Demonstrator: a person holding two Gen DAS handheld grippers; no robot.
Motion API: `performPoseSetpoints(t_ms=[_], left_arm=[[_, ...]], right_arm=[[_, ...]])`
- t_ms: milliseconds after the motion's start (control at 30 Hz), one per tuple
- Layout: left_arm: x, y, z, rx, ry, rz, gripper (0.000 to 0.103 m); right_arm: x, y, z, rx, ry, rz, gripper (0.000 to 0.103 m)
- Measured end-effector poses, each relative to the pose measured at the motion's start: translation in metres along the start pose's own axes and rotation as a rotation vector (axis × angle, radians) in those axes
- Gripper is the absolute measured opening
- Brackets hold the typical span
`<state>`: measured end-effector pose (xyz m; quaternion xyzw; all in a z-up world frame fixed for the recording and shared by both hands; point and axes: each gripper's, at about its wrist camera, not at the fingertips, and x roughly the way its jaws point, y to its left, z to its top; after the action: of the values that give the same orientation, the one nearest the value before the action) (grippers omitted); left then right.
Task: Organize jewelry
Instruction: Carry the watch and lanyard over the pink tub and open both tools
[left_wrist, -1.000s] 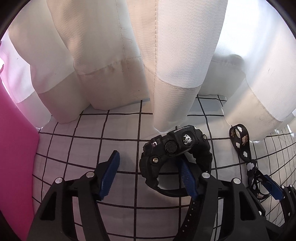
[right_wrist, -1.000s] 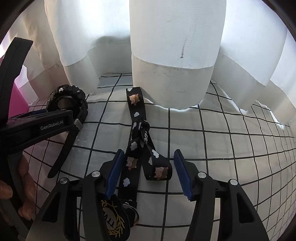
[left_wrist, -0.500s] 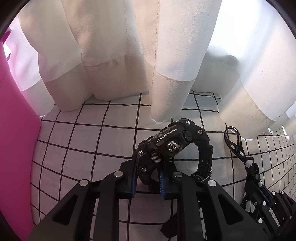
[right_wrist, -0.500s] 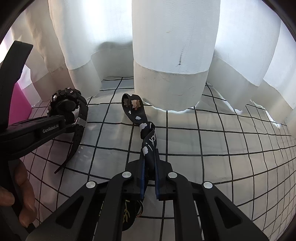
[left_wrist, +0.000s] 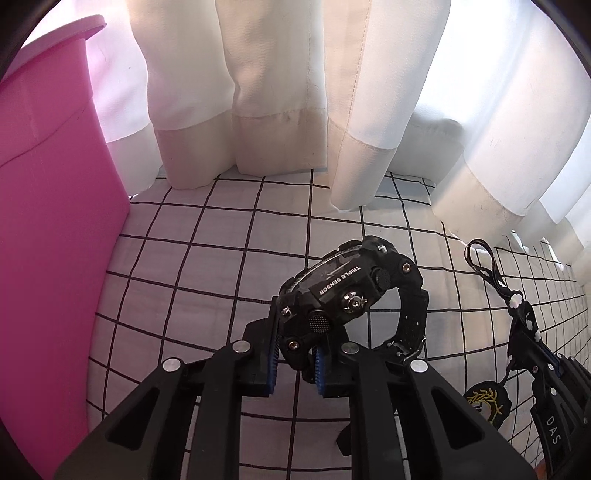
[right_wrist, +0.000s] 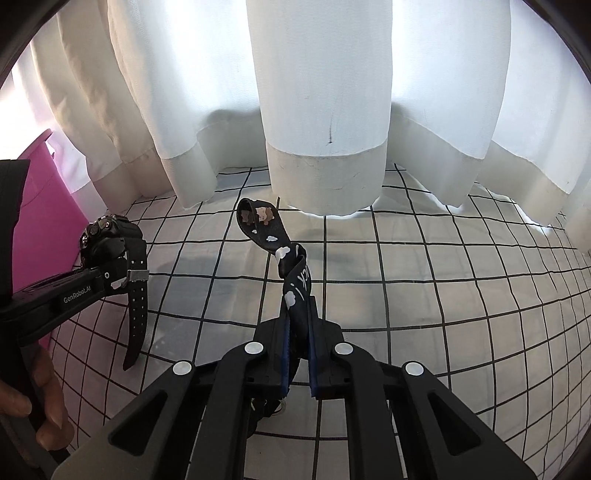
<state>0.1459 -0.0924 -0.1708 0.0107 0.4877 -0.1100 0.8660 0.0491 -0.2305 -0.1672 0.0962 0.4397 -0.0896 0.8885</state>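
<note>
My left gripper (left_wrist: 295, 360) is shut on a chunky black watch (left_wrist: 347, 291) and holds it above the checked cloth; its strap hangs down in the right wrist view (right_wrist: 136, 295). My right gripper (right_wrist: 297, 363) is shut on a black lanyard strap (right_wrist: 295, 291) printed with clouds and animals, lifted so its looped end (right_wrist: 258, 218) curls up. The strap also shows at the right edge of the left wrist view (left_wrist: 517, 306), with a round badge (left_wrist: 484, 402) hanging below.
A pink bin (left_wrist: 48, 221) stands at the left, close to the watch. White curtains (right_wrist: 325, 110) hang along the back edge of the grid-patterned cloth (right_wrist: 443, 277). A hand (right_wrist: 22, 391) holds the left gripper's handle.
Both grippers went from open to shut, the left on the watch and the right on the lanyard. Both then lifted their objects off the cloth.
</note>
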Motion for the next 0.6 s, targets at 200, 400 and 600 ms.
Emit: performPoseSetpoints(t_ms=[200, 400, 600], left_arm=[[-0.029, 0.009, -0.016, -0.012, -0.017, 0.009, 0.015], [-0.058, 0.011, -0.023, -0.013, -0.061, 0.013, 0.015], [-0.09, 0.011, -0.021, -0.022, -0.117, 0.016, 0.015]], right_arm=[[-0.026, 0.014, -0.005, -0.017, -0.034, 0.016, 0.008], [-0.047, 0.017, -0.004, -0.029, -0.061, 0.042, 0.008], [-0.068, 0.024, 0.003, -0.058, -0.102, 0.065, 0.008]])
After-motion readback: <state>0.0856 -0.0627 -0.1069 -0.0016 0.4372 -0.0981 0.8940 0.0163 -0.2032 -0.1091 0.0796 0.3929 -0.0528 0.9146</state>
